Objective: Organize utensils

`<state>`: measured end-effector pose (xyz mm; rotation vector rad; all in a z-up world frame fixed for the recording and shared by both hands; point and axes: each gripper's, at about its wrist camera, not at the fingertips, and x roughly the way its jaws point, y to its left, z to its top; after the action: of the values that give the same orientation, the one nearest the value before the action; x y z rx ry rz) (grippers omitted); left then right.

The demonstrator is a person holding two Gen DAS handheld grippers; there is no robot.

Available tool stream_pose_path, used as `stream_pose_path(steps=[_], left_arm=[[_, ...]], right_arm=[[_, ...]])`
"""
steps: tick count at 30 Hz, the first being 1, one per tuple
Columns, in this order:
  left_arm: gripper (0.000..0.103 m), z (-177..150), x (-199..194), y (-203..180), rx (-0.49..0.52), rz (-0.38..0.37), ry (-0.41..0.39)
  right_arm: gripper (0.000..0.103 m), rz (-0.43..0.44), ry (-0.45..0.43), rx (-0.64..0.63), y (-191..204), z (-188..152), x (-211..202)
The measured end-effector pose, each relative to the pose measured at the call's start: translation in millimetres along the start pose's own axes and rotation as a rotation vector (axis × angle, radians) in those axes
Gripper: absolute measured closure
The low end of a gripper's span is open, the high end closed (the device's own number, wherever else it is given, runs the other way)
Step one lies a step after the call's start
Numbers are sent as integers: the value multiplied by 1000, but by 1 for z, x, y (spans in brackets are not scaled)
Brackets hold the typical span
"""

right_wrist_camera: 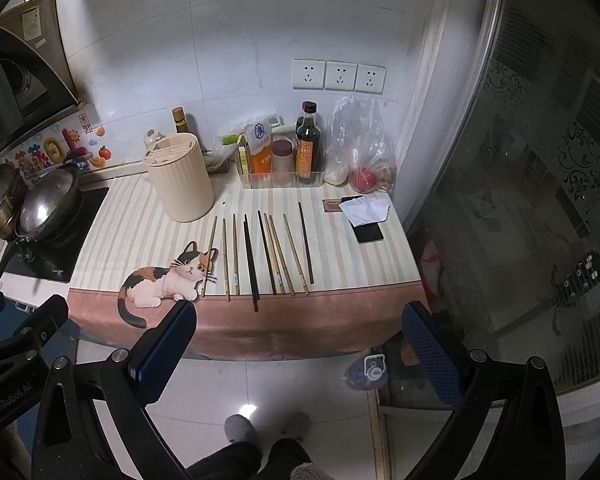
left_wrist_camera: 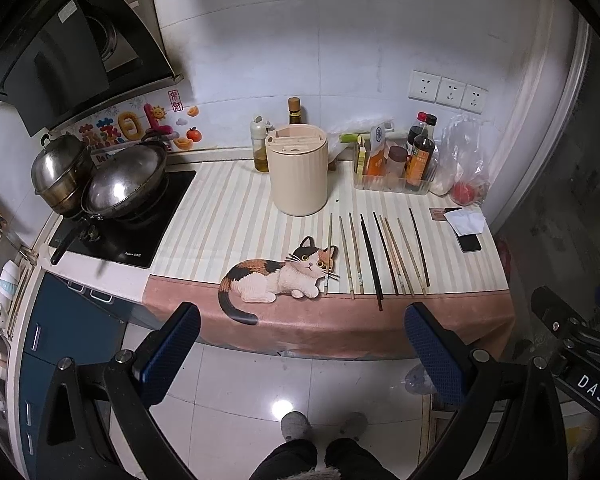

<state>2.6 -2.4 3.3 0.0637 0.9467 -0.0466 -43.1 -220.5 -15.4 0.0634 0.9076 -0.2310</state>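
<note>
Several chopsticks (left_wrist_camera: pixel 374 254), some pale wood and some dark, lie side by side on the striped counter cloth (left_wrist_camera: pixel 236 216); they also show in the right wrist view (right_wrist_camera: pixel 266 256). A cream cylindrical utensil holder (left_wrist_camera: pixel 298 170) with slots in its top stands behind them, seen too in the right wrist view (right_wrist_camera: pixel 182 180). My left gripper (left_wrist_camera: pixel 302 356) is open and empty, held back from the counter above the floor. My right gripper (right_wrist_camera: pixel 300 352) is open and empty, also short of the counter's front edge.
A wok and a steel pot (left_wrist_camera: pixel 100 182) sit on the black cooktop at the left. A clear tray of sauce bottles (left_wrist_camera: pixel 398 164), a plastic bag (left_wrist_camera: pixel 466 160), a phone and paper (left_wrist_camera: pixel 466 226) stand at the right. A cat picture (left_wrist_camera: pixel 278 276) is on the cloth.
</note>
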Motion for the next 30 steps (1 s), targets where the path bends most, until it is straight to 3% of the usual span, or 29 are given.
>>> stream_pose_path(steps=[24,30], left_arm=[[0,2,0,-1,-4,-2,-6],[0,2,-1,-1,-6,-3,-8]], right_arm=[[0,0,-7,-1,-2,3,-2],[0,1,-15,-2,2,18,-14]])
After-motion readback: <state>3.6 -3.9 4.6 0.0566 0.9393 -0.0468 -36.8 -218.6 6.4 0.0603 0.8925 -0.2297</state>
